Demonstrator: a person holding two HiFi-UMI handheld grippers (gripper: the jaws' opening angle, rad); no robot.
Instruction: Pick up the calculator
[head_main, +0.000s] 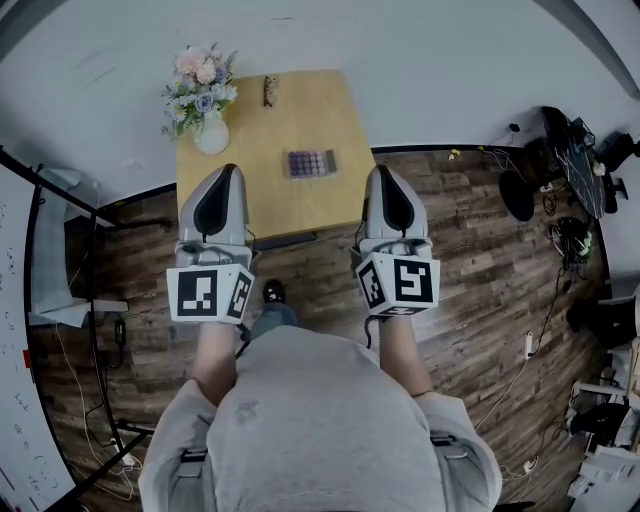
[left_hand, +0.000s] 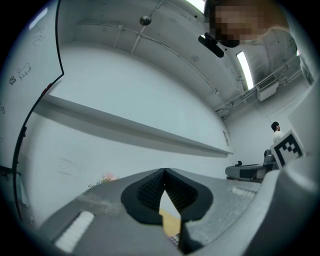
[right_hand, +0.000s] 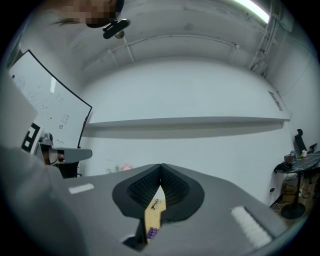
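The calculator (head_main: 309, 163), a small purple-grey keypad, lies flat near the middle of a wooden table (head_main: 250, 190) in the head view. Both grippers are held side by side in front of the table's near edge, with the calculator lying beyond and between them. My left gripper (head_main: 227, 171) is shut with nothing in it, its tips meeting in the left gripper view (left_hand: 164, 171). My right gripper (head_main: 384, 172) is shut and empty too (right_hand: 161, 166). Below its closed tips, a strip of table and the calculator's keys (right_hand: 151, 231) show through the gap.
A white vase of flowers (head_main: 205, 100) stands at the table's far left corner. A pair of glasses (head_main: 269, 90) lies at the far edge. A whiteboard (head_main: 20, 330) stands at left. Cables and equipment (head_main: 575, 170) crowd the plank floor at right.
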